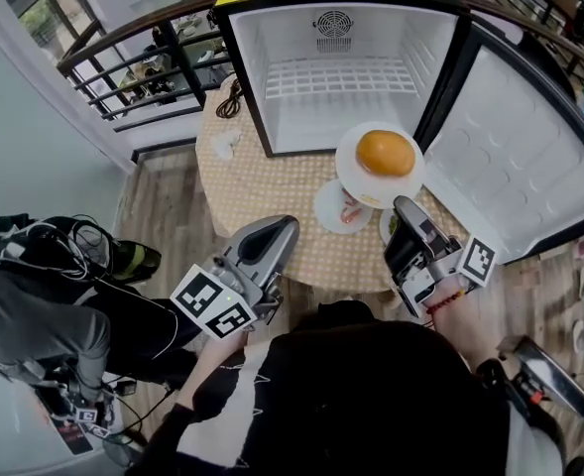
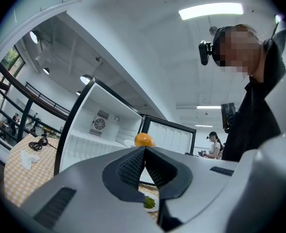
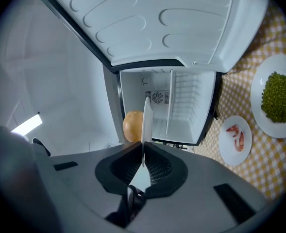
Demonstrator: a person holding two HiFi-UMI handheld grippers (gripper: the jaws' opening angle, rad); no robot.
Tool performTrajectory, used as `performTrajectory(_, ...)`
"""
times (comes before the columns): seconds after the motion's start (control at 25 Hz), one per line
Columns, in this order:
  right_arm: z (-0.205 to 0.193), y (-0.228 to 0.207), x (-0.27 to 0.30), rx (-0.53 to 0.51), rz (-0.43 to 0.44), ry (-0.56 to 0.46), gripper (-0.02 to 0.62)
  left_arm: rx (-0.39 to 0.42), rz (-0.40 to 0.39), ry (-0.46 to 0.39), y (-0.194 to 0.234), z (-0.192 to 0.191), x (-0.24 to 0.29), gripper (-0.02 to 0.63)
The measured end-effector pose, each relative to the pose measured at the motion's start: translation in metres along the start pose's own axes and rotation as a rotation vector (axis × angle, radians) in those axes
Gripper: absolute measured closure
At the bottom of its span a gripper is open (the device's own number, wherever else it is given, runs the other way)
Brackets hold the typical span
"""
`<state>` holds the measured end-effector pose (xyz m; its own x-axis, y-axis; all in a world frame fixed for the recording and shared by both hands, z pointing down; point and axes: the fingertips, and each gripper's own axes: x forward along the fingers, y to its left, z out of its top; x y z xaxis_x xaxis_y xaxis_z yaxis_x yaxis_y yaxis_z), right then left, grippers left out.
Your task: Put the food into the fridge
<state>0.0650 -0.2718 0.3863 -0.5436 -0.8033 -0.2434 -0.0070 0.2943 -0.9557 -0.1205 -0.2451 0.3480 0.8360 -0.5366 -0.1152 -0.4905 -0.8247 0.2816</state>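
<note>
The food plate (image 1: 364,178) is clamped at its rim by the right claw (image 1: 403,206), the left claw (image 1: 287,228) closed and empty; a level push into the fridge (image 1: 341,107) is judged needed next.

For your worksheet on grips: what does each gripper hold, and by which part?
The right gripper pinches the rim of the white plate carrying an orange; the left gripper is shut on nothing.
</note>
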Motion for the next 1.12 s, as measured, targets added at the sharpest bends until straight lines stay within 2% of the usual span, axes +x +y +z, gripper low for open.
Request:
performTrajectory(0.6, 0.049, -0.009, 0.081, 0.000, 0.022, 0.037, 0.569, 0.019, 0.029, -0.002, 0.055, 0.022, 0.043, 0.594)
performTrajectory(0.96, 0.081, -0.031, 0.129, 0.022, -0.022, 0.025, 0.570, 0.018, 0.045, 0.023, 0.069, 0.017, 0.055, 0.594)
performTrajectory(1.12, 0.090, -0.044, 0.144, 0.085, -0.065, 0.026, 0.569, 0.004, 0.069, 0.031, 0.074, 0.012, 0.052, 0.594)
